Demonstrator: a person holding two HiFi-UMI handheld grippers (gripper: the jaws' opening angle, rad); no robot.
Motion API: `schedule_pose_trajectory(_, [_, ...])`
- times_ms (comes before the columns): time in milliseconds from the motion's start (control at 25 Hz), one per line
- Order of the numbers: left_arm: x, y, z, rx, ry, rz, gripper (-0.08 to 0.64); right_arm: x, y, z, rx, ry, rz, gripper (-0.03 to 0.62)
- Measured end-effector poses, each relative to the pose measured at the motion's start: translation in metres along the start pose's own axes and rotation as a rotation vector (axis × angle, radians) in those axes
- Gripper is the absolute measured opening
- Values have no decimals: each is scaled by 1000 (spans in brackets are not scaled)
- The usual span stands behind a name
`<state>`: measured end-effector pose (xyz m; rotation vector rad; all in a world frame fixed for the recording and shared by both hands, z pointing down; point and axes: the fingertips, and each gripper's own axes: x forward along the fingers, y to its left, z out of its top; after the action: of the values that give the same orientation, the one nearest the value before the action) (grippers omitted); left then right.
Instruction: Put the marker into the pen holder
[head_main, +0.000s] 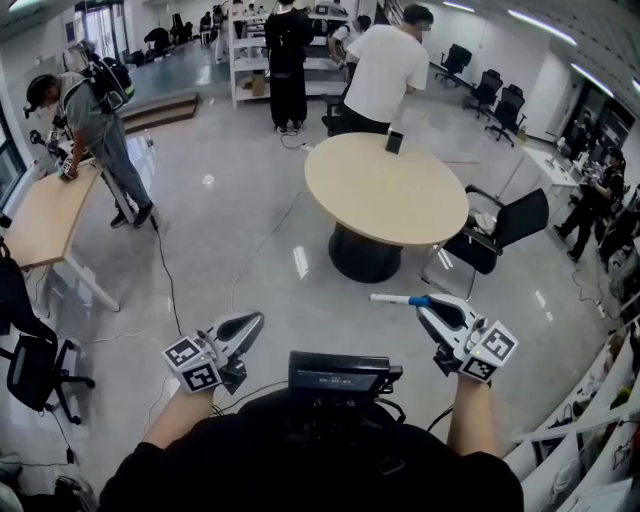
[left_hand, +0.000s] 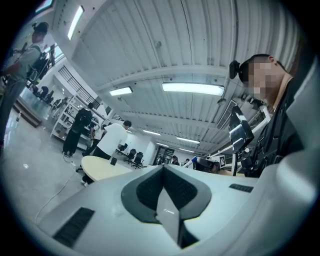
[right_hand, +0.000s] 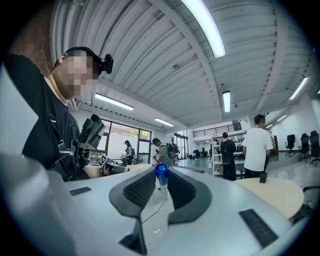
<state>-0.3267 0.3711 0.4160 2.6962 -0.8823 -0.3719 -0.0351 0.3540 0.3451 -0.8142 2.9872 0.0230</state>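
My right gripper (head_main: 425, 306) is shut on a white marker (head_main: 398, 299) with a blue band, which sticks out to the left, level over the floor. In the right gripper view the marker's blue end (right_hand: 161, 174) stands up between the jaws of the right gripper (right_hand: 160, 186). My left gripper (head_main: 248, 324) is shut with nothing in it, and its closed tips (left_hand: 162, 176) show bare in its own view. A small dark pen holder (head_main: 394, 142) stands on the far side of a round beige table (head_main: 400, 205), well ahead of both grippers.
A person in a white shirt (head_main: 385, 65) stands at the table's far edge. A black office chair (head_main: 495, 232) sits right of the table. Cables (head_main: 165, 270) run across the floor. A desk (head_main: 45, 215) and a person stand at left, with shelves (head_main: 250, 50) behind.
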Motion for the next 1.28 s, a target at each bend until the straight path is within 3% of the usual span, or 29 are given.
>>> schedule_pose_trajectory(200, [65,15,-13,17,2,19,-3,-18,-68,-8,-6,-9,14,78])
schedule_pose_trajectory(520, [235,8,-26,26,-11,-23,-3,-88,-212,5,-22,-8,-12,78])
schedule_pose_trajectory(720, [313,5,-36,27,-8,-33,-3,-125,-284,6,-17,-28,-33,78])
schedule_pose_trajectory(1000, [364,19,-42,14,9,-29,-3,-141,-337,-9,22,-15,-42,78])
schedule_pose_trajectory(1280, [393,73,-34,-15,6,-56,-3,-107,-377,-10,18,8,-69,78])
